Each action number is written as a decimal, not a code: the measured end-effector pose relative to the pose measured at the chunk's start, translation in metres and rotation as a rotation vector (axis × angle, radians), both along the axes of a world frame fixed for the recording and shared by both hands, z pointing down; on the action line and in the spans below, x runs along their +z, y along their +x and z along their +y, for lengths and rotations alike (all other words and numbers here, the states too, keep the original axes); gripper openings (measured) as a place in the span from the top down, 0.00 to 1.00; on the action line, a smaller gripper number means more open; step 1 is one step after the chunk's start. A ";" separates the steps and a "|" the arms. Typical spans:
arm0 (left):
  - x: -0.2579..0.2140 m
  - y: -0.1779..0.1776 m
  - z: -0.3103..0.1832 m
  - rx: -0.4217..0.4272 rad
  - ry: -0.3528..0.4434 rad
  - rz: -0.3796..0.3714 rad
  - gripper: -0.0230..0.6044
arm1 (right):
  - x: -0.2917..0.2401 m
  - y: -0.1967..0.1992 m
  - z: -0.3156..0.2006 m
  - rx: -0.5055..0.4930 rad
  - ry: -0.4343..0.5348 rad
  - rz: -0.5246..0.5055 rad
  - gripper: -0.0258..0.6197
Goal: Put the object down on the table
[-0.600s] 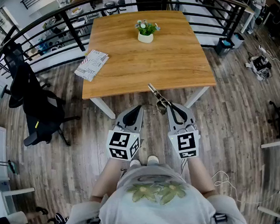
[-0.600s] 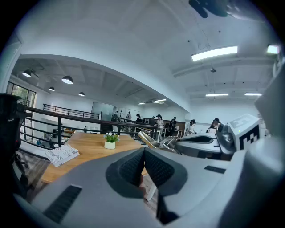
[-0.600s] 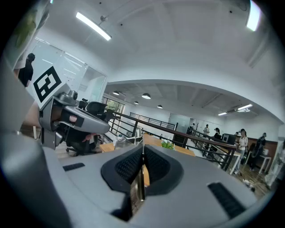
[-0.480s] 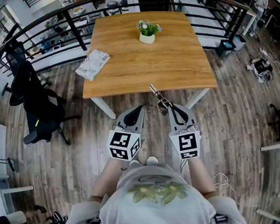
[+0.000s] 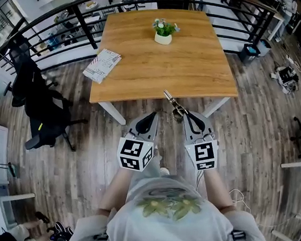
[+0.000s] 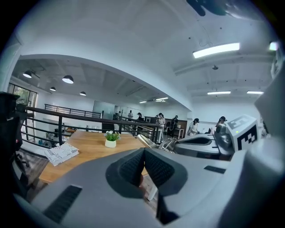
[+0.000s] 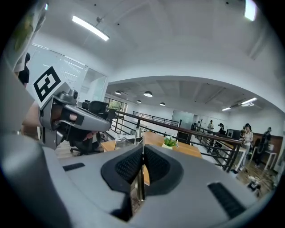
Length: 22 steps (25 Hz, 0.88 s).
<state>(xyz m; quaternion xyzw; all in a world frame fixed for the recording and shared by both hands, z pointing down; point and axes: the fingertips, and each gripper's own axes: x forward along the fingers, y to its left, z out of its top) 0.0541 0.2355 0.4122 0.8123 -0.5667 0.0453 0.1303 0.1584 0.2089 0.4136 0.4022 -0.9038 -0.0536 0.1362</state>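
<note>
**First speaker:** What fills most of the scene?

**Second speaker:** A square light-brown wooden tabletop (image 5: 198, 69) on white legs. It stands on a grey-brown plank floor (image 5: 256, 128), with a black metal railing (image 5: 70, 15) along its far and left sides. A black office chair (image 5: 40, 105) sits on the floor to its left.

**First speaker:** And the person?

**Second speaker:** Seen from above, at the near side, in a pale printed shirt. Each hand holds a grey gripper aimed toward the tabletop. The left gripper (image 5: 152, 116) has its jaws pressed together with nothing between them. The right gripper (image 5: 186, 114) has its jaws pinching a slim shiny metal utensil (image 5: 172, 101).

**First speaker:** Where exactly is that utensil?

**Second speaker:** In the air, sticking out from the right jaws toward the far left. Its tip reaches the tabletop's near edge, and it is not lying on the wood.

**First speaker:** What is on the tabletop?

**Second speaker:** A folded printed newspaper (image 5: 102, 65) overhangs the left edge. A small white pot with a green plant (image 5: 163, 30) stands near the far side.
</note>
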 end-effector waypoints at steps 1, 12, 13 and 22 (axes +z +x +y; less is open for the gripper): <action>0.002 -0.002 -0.007 -0.002 -0.003 0.006 0.94 | 0.001 -0.001 -0.008 0.003 -0.004 0.001 0.94; 0.019 -0.052 -0.131 0.006 -0.026 0.009 0.94 | -0.006 -0.044 -0.144 0.026 0.029 0.019 0.94; 0.015 -0.060 -0.144 0.001 -0.021 0.013 0.94 | -0.013 -0.050 -0.158 0.029 0.042 0.019 0.94; -0.005 -0.102 -0.227 -0.012 0.030 0.024 0.94 | -0.065 -0.073 -0.251 0.071 0.161 0.025 0.94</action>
